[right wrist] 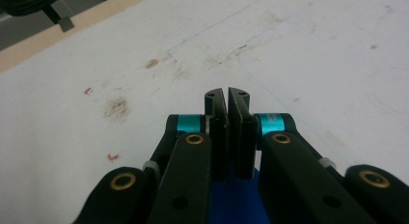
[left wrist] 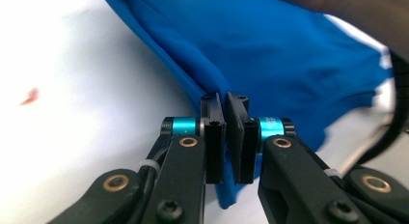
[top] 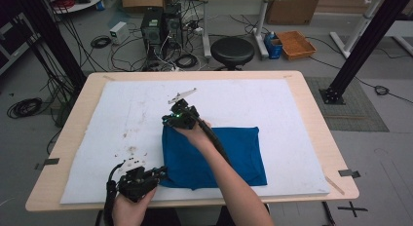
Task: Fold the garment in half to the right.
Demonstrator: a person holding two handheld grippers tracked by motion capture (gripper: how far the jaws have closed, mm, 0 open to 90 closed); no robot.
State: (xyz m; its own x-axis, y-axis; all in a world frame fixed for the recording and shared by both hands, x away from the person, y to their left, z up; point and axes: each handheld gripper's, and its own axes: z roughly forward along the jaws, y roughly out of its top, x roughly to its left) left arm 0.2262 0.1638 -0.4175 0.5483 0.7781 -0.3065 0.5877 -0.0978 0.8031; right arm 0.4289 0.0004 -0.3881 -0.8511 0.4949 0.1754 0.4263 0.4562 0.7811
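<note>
A folded blue cloth [top: 214,155] lies on the white mat [top: 122,123] that covers the wooden desk [top: 311,114], toward the person's side and a little right of the middle. The left gripper [top: 158,173] sits at the cloth's near left corner; in the left gripper view its fingers [left wrist: 214,137] are pressed nearly together with a fold of the blue cloth [left wrist: 270,55] pinched between them, the fabric running up and away from the tips and a strip of it hanging below. The right gripper [top: 170,120] is at the cloth's far left corner, the person's forearm [top: 234,182] crossing over the cloth to reach it. In the right gripper view its fingers [right wrist: 217,132] are likewise drawn close, with blue fabric [right wrist: 236,195] visible low between them; its tips point out over the stained white mat [right wrist: 299,64], and the desk's wooden edge [right wrist: 72,35] shows in the upper left. Small dark crumbs and brownish marks [top: 130,150] speckle the mat left of the cloth. As for containers, an orange tray [top: 295,44] stands on the floor beyond the desk, beside a blue bin [top: 274,47]; what either holds is too small to tell. A black round stool [top: 232,51] stands near them, and two computer towers [top: 160,24] sit among tangled cables.
</note>
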